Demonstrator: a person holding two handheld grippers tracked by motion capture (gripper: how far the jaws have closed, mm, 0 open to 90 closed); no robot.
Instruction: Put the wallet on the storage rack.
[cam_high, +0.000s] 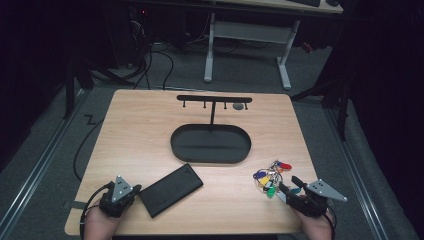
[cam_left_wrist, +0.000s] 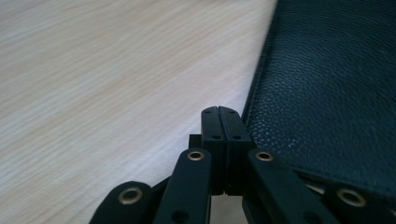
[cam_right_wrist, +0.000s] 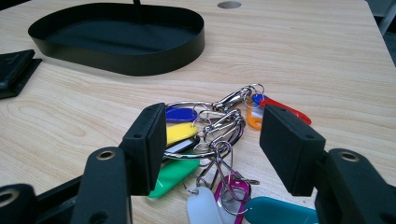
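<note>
Tools low at near edge: left (cam_left_wrist: 218, 114) closed, empty, beside wallet (cam_left_wrist: 327, 93); right (cam_right_wrist: 212, 149) agape over keys (cam_right_wrist: 219, 135).

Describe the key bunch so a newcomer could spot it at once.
Start at the table's near right corner, in front of the oval black tray. The key bunch lies there: metal rings and clips with many coloured plastic tags, unlike the plain black wallet.

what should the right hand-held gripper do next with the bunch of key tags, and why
Probably ease forward and down, then close. The right hand-held gripper is open, its jaws either side of the bunch of key tags, which lies loose on the table with nothing gripping it.
</note>
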